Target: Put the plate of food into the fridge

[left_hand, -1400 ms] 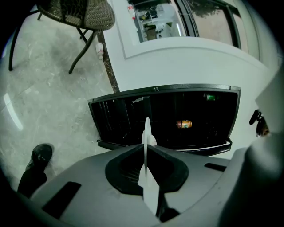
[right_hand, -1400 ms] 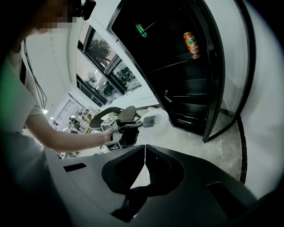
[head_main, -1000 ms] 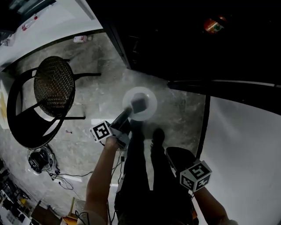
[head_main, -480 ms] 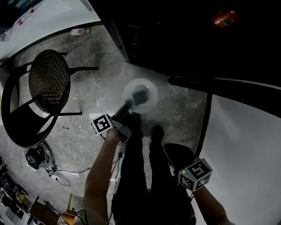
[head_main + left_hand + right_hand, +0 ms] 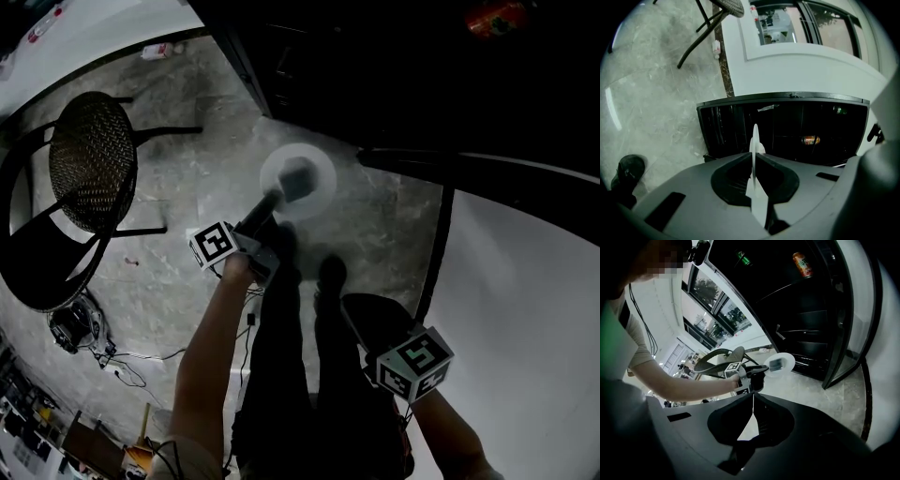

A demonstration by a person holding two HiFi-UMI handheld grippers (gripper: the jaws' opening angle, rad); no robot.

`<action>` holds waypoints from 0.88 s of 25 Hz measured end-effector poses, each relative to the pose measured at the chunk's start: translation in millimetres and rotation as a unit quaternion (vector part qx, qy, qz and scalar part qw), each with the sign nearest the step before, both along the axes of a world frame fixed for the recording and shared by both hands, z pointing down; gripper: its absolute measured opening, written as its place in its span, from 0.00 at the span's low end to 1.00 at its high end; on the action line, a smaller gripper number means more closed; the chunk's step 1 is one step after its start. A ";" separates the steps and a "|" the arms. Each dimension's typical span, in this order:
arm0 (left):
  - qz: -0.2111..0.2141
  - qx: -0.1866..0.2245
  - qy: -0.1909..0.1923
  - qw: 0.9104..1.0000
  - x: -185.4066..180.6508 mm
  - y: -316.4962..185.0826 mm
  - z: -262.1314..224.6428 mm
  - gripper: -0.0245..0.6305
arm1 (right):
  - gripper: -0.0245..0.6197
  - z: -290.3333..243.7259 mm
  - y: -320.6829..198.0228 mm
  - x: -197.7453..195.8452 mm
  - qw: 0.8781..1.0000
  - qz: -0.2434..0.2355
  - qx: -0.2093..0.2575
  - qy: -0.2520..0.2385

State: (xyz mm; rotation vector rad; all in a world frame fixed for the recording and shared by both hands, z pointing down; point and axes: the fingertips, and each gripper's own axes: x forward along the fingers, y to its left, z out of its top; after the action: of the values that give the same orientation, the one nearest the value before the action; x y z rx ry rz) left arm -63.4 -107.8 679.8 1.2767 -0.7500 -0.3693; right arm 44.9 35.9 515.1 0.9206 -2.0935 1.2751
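- My left hand-held gripper (image 5: 754, 161) is pinching the rim of the round white plate (image 5: 755, 133). In its own view the plate stands edge-on between the pads, which press on it from both sides.
- From the head view, the plate hangs out over the grey marbled stone floor (image 5: 187, 202), at about 1 o'clock from the marker cube (image 5: 213, 246) on that hand-held gripper.
- A grey rectangular piece of food (image 5: 298, 178) lies near the middle of the plate.
- The plate is in front of the fridge's dark open interior (image 5: 394, 84) and outside it. That interior fills the head view from 12 to 2 o'clock.
- An orange can (image 5: 810, 139) stands on a shelf inside the fridge, at 3 o'clock from the plate's edge in the left gripper view.
- The fridge's open white door (image 5: 525, 309) takes up the head view's 3 to 5 o'clock, its dark edge running down beside my legs.
- My right hand-held gripper (image 5: 753, 401) is pressed together with nothing between its jaws. It sits low at 5 o'clock in the head view, well apart from the plate.
- The right gripper view looks across at my left arm, with the plate at its 12 o'clock.
- A black metal chair with a round woven seat (image 5: 89, 159) stands at 10 o'clock, well apart from the plate.
- My dark shoes (image 5: 330, 272) are just below the plate in the head view.
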 end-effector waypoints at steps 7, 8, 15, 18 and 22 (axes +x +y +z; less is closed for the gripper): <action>-0.008 0.012 -0.007 1.000 6.6 -9.8 9.9 0.06 | 0.07 8.5 0.6 5.3 1.000 -0.010 -0.005 -0.005; -0.011 0.011 -0.008 1.000 7.3 -11.1 12.3 0.06 | 0.07 11.0 0.5 7.6 1.000 -0.010 -0.004 -0.004; -0.013 0.008 -0.016 1.000 11.2 -13.7 27.8 0.06 | 0.07 21.0 1.3 13.4 1.000 -0.016 -0.007 -0.006; -0.014 0.003 -0.021 1.000 16.3 -14.0 33.6 0.06 | 0.07 22.7 -0.1 18.9 1.000 -0.019 -0.006 -0.006; -0.017 0.006 -0.021 1.000 22.4 -20.0 38.9 0.06 | 0.07 28.6 -3.3 27.3 1.000 -0.013 -0.009 -0.004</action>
State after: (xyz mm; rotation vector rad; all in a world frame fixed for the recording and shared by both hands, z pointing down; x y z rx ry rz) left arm -40.9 -127.8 718.7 1.2884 -0.8063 -0.3760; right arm 72.1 32.5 543.6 0.8793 -2.0898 1.2850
